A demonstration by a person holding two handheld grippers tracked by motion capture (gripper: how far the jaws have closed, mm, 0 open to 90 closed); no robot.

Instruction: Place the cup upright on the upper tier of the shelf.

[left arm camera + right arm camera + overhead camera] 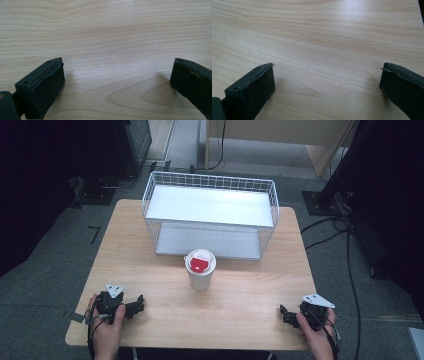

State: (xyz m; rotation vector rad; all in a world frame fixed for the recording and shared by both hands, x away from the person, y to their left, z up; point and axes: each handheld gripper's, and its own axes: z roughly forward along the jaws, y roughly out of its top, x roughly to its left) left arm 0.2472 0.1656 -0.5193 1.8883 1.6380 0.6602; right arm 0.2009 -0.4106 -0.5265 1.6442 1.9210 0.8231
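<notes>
The person's left hand (106,322) comes in from the near edge of the table (150,280) and wraps around the body of the left gripper (139,304), which lies low over the wood with its jaws turned inward, toward the middle of the table. The grey three-cornered plate (114,290) sits on top of it, just behind the jaws. In the left gripper view the two black jaws stand wide apart, with nothing but bare wood grain between them and ahead of them.

The right hand (316,327) enters the same way at the opposite near corner and holds the right gripper (284,312), again low over the table, with its jaws also turned inward so the two grippers face each other across the near part of the table. Its own grey plate (317,300) rides on top. In the right gripper view these jaws are spread wide too, holding nothing, over plain wood.

The cup (200,270), white with a lid and a red patch on top, stands upright well apart from both sets of fingers, ahead of them and roughly midway between the two grippers. Just behind the cup stands a white wire basket (210,215) with two shelves, farther still from both hands.
</notes>
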